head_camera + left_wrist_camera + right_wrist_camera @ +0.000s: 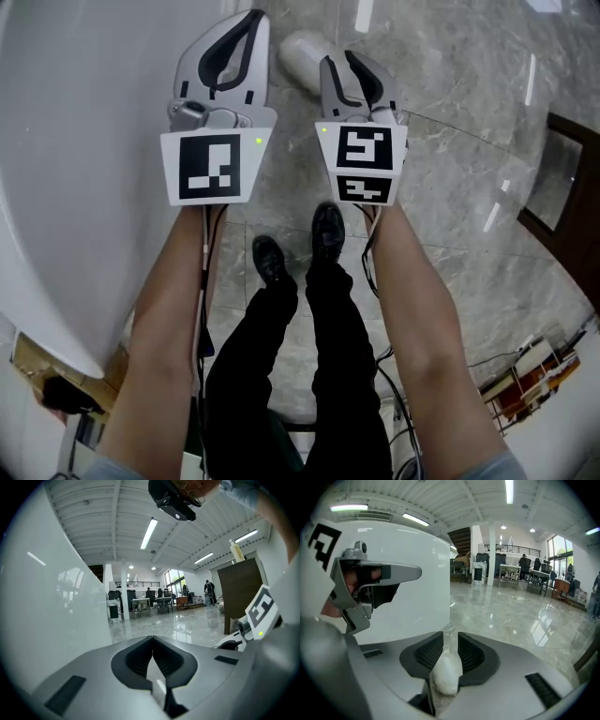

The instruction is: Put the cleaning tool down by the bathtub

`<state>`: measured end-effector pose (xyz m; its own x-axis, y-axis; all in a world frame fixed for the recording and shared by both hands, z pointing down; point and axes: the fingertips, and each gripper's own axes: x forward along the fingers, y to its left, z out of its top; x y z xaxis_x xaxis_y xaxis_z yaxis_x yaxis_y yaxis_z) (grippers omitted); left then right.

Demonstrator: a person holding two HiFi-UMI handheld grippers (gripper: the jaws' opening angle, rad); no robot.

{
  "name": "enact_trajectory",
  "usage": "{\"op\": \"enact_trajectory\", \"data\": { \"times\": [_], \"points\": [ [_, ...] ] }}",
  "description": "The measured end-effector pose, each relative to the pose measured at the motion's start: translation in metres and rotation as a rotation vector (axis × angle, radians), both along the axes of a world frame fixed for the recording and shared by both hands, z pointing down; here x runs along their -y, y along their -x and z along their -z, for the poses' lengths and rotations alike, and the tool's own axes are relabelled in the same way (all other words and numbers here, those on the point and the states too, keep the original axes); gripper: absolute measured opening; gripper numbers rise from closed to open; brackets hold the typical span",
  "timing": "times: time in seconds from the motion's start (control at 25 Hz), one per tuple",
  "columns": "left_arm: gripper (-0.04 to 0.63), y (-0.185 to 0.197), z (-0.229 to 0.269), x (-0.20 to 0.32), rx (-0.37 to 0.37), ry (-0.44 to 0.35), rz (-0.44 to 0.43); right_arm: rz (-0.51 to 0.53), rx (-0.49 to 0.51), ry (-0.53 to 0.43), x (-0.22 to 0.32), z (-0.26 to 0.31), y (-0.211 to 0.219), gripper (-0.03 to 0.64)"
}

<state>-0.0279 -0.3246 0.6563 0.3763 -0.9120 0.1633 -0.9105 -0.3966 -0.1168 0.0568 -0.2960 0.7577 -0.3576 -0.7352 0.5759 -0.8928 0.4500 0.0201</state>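
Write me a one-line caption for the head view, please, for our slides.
Left hand-held gripper shut and right hand-held gripper open beside the bathtub, cleaning tool lying on the floor ahead.

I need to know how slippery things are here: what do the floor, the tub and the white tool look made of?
Floor: polished grey stone or stone-look tile, veined, with sharp bright reflections. Tub: glossy white, likely acrylic or enamel, judging by its smooth wall with soft sheen. Tool: white, matte and lumpy, perhaps sponge or cloth; too blurred to settle.
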Motion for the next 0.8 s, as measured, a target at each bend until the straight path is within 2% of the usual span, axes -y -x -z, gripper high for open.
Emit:
{"op": "enact_trajectory", "data": {
  "times": [0.44,0.56,0.8],
  "points": [
    [0.015,-0.007,0.214,-0.003,-0.090,-0.146,0.018,-0.049,0.065,-0.216,0.011,0.226,-0.001,0.061],
    [0.016,-0.010,0.277,-0.008,-0.089,-0.205,0.008,-0.040,0.077,-0.286,0.014,0.293,0.000,0.015],
    [0.017,0.003,0.404,-0.031,-0.108,-0.262,0.023,-0.019,0.113,-0.412,0.000,0.433,0.007,0.015]
  ]
}}
